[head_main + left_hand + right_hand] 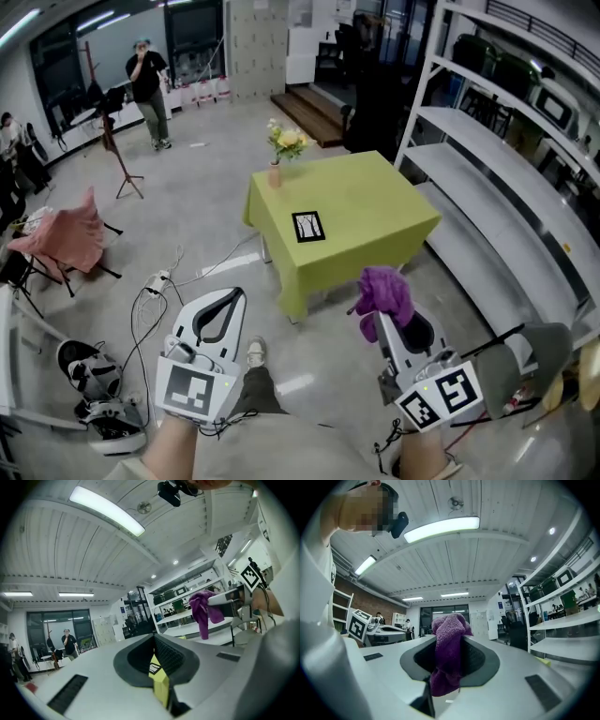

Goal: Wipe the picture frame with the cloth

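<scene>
my right hand-held gripper (384, 323) is clamped on the purple terry cloth (382, 289). its pile is bunched above the jaws, presumably so a soft wad meets the surface. my left hand-held gripper (225, 302) is closed on nothing, likely kept free for steadying. the picture frame (308, 226), thin, black-edged and rectangular, lies flat on the green-draped counter (375, 202), well ahead of both grippers.

The picture frame (308, 226) is black around a white picture, perhaps of thin dark lines, and lies flat on the green desk (375, 197). The purple cloth (382, 292), bunched and fluffy, is pinched between the jaws of the right hand-held gripper (382, 317).
</scene>
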